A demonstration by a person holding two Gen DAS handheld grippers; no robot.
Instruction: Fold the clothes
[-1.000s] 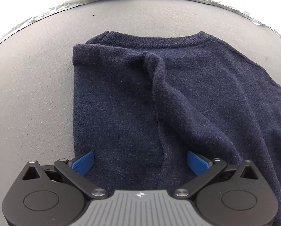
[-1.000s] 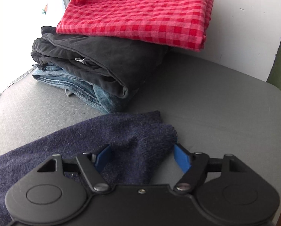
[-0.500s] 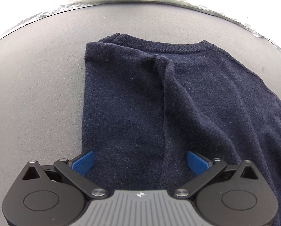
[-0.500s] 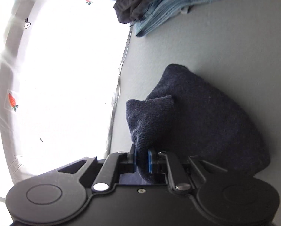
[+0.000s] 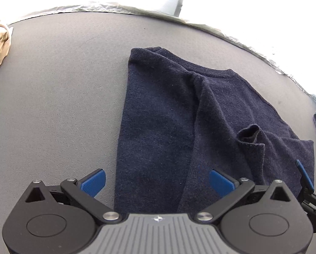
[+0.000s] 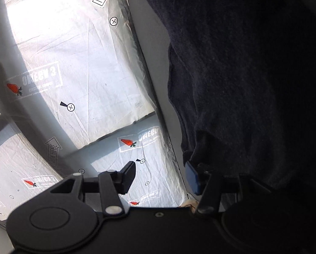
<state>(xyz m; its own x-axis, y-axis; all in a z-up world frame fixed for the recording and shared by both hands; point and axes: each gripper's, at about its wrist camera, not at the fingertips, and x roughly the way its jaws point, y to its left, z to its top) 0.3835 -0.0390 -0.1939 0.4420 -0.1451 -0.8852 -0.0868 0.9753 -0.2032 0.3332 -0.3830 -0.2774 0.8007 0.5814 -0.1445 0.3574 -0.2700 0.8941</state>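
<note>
Now released: right gripper [image 6: 160, 177] just opening (nothing pinched), sleeve [image 5: 251, 135] dropped folded across navy sweater [image 5: 158, 127] lying flat on grey worktop [image 5: 52, 105]. Left gripper [image 5: 156, 182] hovering, fingers apart. Presumably second sleeve fold finished.

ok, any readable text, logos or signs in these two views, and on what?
"LOOK HERE": mirrored, in arrows on the plastic sheet, right wrist view.
"OMEGA 3": mirrored, beside carrot logos on that sheet; smaller line under it unreadable.
Circled crosses: no text.
Left wrist view: none.
</note>
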